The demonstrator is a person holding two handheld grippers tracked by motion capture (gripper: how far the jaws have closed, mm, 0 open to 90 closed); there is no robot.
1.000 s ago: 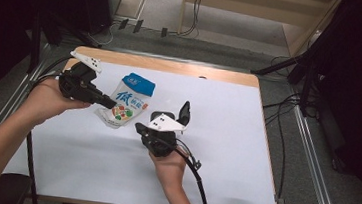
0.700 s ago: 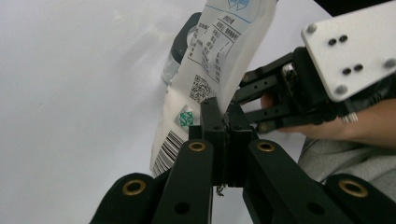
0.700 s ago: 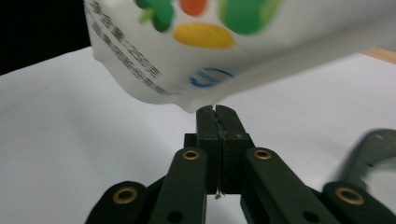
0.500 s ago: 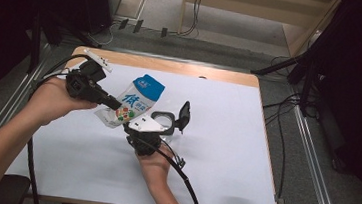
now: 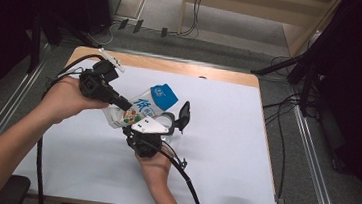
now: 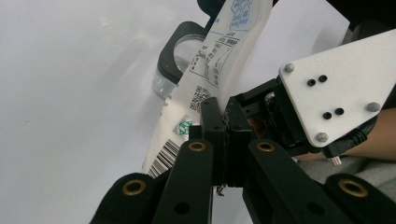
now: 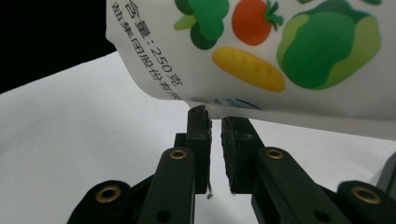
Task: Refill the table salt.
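Pouch point(image 5: 143, 109) between tools, above table point(image 5: 224, 151)

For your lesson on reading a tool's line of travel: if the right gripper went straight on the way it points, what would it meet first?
Most likely the pouch: its lower edge hangs just beyond the right gripper, whose jaws stand slightly apart, right in line with them. Depth is hard to judge.

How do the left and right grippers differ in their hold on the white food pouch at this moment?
The left gripper is shut on the white food pouch with blue top and vegetable pictures; the right gripper stands slightly apart, its jaws just opening, under the pouch's lower edge. The left comes from the pouch's side, the right from below. Both have black fingers.
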